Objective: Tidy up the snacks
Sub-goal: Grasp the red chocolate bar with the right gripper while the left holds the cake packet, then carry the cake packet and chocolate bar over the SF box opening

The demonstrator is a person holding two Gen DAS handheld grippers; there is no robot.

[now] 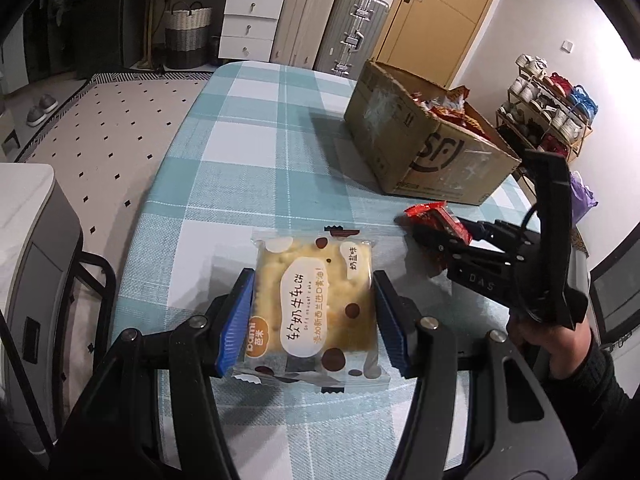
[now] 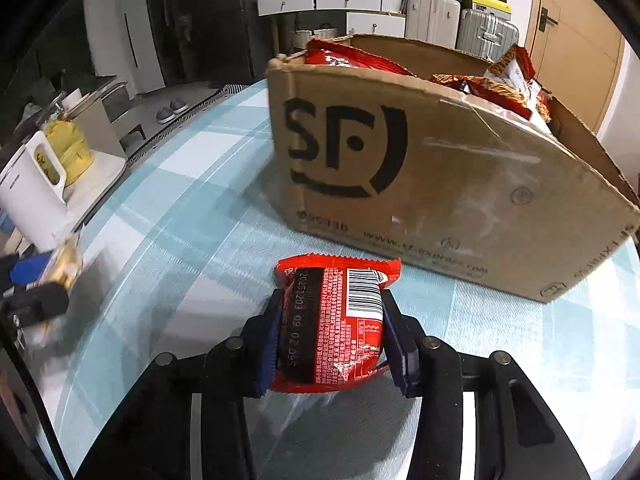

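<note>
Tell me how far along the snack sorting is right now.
Done: the cardboard box already holds several red snack bags. In hand: the left tool is shut on a nougat cracker packet, and the right tool is shut on a red snack packet; both hang over the checked tablecloth. Left: getting these two into the box. No other loose snacks show.

Room clutter around the checked bench

The bench (image 1: pixel 240 168) wore a blue-and-white checked cloth. Behind it stood white drawers (image 1: pixel 250 26), a woven basket (image 1: pixel 187 34), pale suitcases (image 1: pixel 352 36) and a wooden door (image 1: pixel 444 16). A shoe rack (image 1: pixel 548 116) sat by the wall, grey slippers (image 1: pixel 40 109) on the dotted floor mat (image 1: pixel 104 128). A white kettle (image 2: pixel 32 196) and a yellow bag (image 2: pixel 70 148) stood on a side surface.
</note>
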